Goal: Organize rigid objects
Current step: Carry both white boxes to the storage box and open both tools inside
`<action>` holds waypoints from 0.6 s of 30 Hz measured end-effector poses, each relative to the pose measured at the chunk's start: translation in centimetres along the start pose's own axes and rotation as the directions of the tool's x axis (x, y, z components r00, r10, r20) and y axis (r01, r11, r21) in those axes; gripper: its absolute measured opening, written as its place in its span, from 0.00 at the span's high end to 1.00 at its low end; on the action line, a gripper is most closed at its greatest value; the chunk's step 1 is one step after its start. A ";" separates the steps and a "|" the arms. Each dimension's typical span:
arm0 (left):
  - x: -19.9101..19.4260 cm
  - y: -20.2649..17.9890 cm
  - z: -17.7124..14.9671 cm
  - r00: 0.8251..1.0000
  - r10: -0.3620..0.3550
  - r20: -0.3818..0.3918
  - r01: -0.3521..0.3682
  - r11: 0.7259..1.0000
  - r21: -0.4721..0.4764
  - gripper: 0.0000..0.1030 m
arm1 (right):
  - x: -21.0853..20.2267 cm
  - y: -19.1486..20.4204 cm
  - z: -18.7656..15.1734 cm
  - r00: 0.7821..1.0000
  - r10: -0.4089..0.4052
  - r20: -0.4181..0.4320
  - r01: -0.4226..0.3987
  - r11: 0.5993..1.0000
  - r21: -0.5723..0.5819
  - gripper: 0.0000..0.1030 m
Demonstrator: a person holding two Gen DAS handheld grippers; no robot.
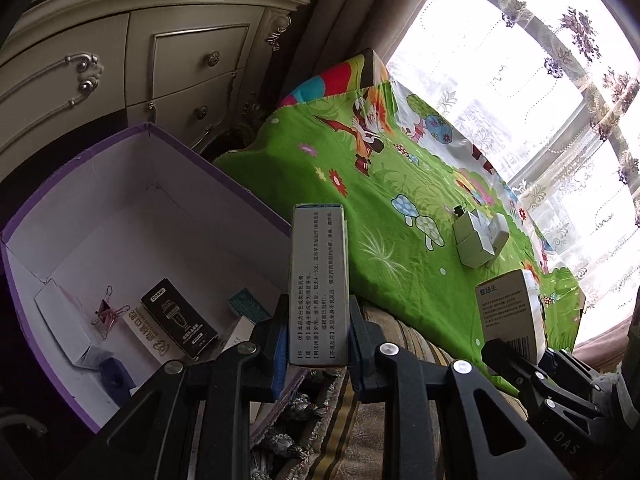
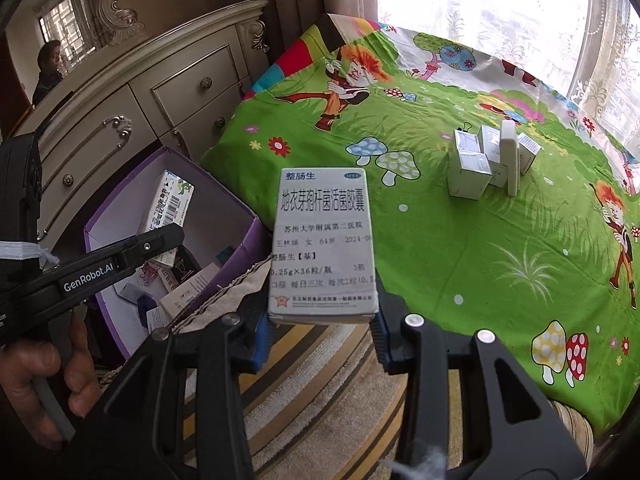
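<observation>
Left gripper [image 1: 319, 344]: we hold it above the purple box [image 1: 224, 168] rim, jaws clamped on an upright grey carton [image 1: 319, 284] | Right gripper [image 2: 320, 332]: jaws gripping a white medicine box [image 2: 324, 244] over the striped edge | Surface: green cartoon cloth [image 2: 460, 248] bearing small white boxes [image 2: 480, 164]; dresser [image 1: 120, 68] and curtained window [image 1: 520, 80] behind.

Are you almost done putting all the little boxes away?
About halfway. Several small boxes and a pink binder clip already lie in the purple cardboard box. The left tongs hold a tall grey medicine carton; the right tongs hold a white medicine box. A cluster of small white boxes still waits on the green cartoon cloth.
</observation>
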State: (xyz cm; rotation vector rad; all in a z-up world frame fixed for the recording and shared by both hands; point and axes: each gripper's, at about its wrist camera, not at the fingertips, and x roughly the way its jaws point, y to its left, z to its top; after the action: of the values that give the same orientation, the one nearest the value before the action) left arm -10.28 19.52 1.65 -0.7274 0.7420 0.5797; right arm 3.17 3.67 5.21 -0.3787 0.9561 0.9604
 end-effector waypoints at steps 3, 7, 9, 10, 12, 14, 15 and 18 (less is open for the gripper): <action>-0.2 2.0 0.7 0.999 0.044 0.015 -0.044 0.998 -0.033 0.75 | 0.8 2.3 0.4 0.999 0.031 -0.014 -0.032 0.998 -0.048 0.57; -0.2 4.0 1.0 0.992 0.122 0.028 -0.120 0.992 -0.046 0.75 | 2.1 5.2 1.0 0.996 0.078 -0.043 -0.083 0.991 -0.103 0.57; -0.1 4.9 1.1 0.987 0.160 0.031 -0.159 0.986 -0.050 0.75 | 2.9 6.6 1.2 0.994 0.091 -0.060 -0.098 0.986 -0.135 0.57; -0.1 5.2 1.1 0.984 0.177 0.034 -0.175 0.983 -0.052 0.75 | 3.2 7.2 1.3 0.993 0.099 -0.067 -0.108 0.984 -0.145 0.57; -0.1 5.8 1.2 0.977 0.210 0.041 -0.208 0.977 -0.052 0.75 | 4.0 8.4 1.5 0.990 0.111 -0.082 -0.123 0.978 -0.169 0.57; -0.1 6.3 1.3 0.970 0.237 0.047 -0.235 0.971 -0.052 0.75 | 4.5 9.5 1.8 0.989 0.117 -0.091 -0.133 0.973 -0.190 0.57; 0.0 6.6 1.3 0.967 0.251 0.049 -0.248 0.967 -0.053 0.75 | 4.9 9.9 1.9 0.988 0.120 -0.095 -0.136 0.971 -0.197 0.57; 0.1 7.2 1.4 0.960 0.276 0.048 -0.274 0.960 -0.057 0.75 | 5.8 11.0 2.3 0.986 0.124 -0.108 -0.145 0.965 -0.217 0.57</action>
State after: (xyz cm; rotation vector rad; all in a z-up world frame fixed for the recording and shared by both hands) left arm -14.68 25.03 -0.37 -0.6553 0.7854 0.8707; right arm -3.42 14.20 3.02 -0.5585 0.9705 1.1889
